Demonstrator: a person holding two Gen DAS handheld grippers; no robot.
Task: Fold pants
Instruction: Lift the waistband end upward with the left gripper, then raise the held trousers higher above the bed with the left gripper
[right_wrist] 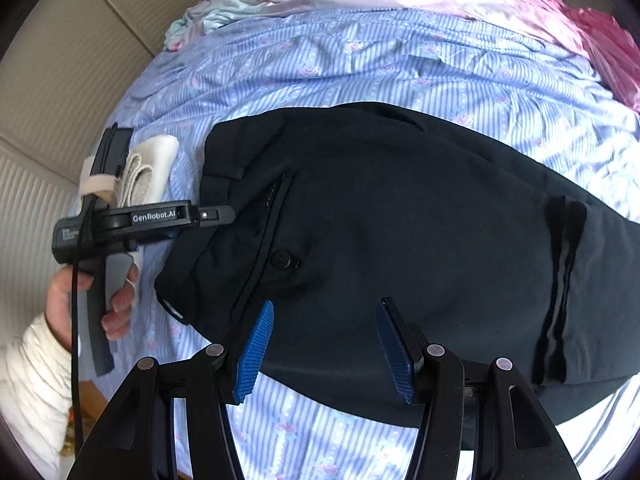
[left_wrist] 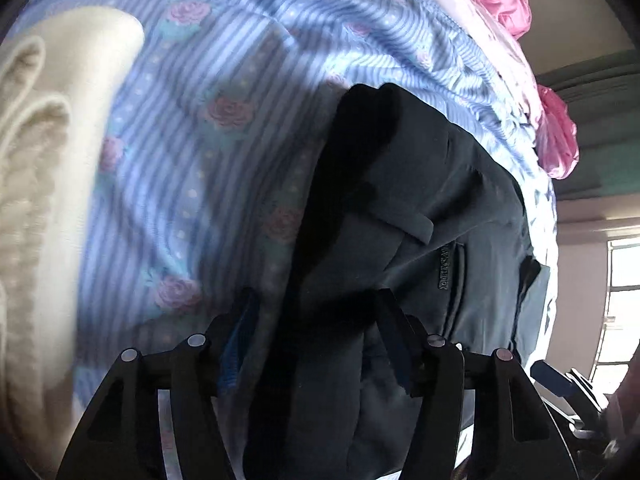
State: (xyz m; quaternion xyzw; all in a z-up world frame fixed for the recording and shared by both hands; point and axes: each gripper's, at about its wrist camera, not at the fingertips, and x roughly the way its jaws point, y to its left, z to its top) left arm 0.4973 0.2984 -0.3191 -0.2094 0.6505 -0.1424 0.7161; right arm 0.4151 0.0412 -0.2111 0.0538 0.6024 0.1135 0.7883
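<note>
The dark pants point(right_wrist: 400, 220) lie folded; both grippers point(left_wrist: 316, 336) point(right_wrist: 326, 344) gape apart, holding nothing. Next, pinch the six o'clock edge.

One pair of pants, two grippers, a handful of bedding.

One pair of dark pants point(right_wrist: 400, 220) lies on one blue striped, rose-printed sheet point(right_wrist: 360, 60). Two grippers are in view: the left gripper point(right_wrist: 218, 214), held in one hand point(right_wrist: 96, 300) with one white sleeve point(right_wrist: 32, 380), and the right gripper point(right_wrist: 326, 344) with its two blue pads point(right_wrist: 254, 356). One folded cream cloth point(right_wrist: 148, 168) lies beside the pants. One button point(right_wrist: 282, 260) shows on the pants, and one pink satin cover point(right_wrist: 600, 40) is bunched at the far edge.
</note>
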